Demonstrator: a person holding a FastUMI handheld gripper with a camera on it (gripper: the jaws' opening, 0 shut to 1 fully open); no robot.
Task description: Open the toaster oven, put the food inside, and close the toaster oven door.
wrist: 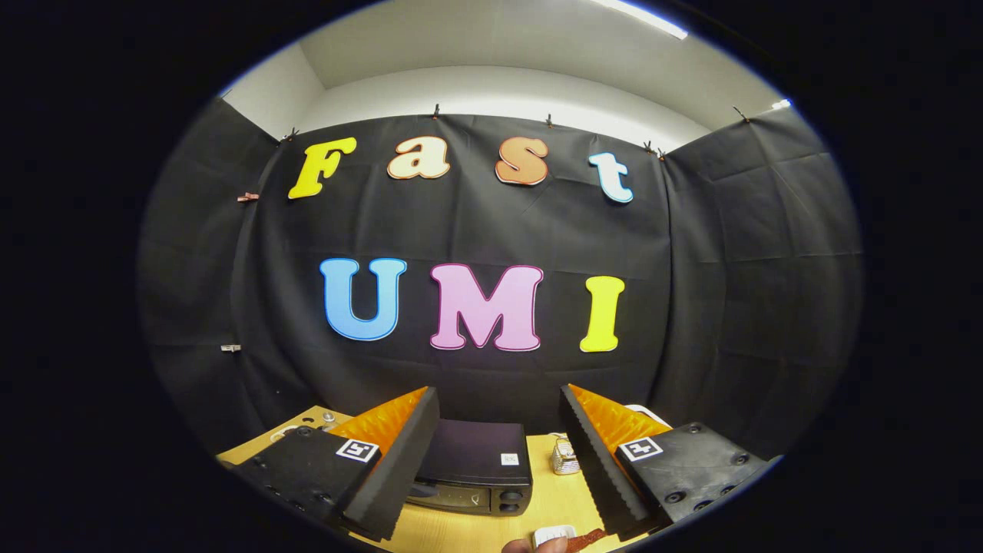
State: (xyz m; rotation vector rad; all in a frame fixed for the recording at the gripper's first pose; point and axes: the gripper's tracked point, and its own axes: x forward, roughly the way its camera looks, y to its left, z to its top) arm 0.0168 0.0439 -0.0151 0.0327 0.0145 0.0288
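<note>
A black toaster oven (pixel 474 461) stands on the wooden table (pixel 553 499), seen from above between and below my fingers. Its front panel with two knobs (pixel 507 502) faces me, and the door looks closed. My gripper (pixel 499 393) is held high above the oven and is open, with nothing between its black, orange-backed fingers (pixel 399 453). By the right finger's base, at the table's near edge, lie a small white item (pixel 554 533) and a reddish-brown piece of food (pixel 587 538). A fingertip of a person's hand (pixel 518 547) touches the white item.
A small pale, gold-flecked object (pixel 565 456) sits on the table just right of the oven. A white thing (pixel 649 413) peeks out behind the right finger. The table's far left corner (pixel 311 418) carries a small round fitting. Black cloth walls close in the booth.
</note>
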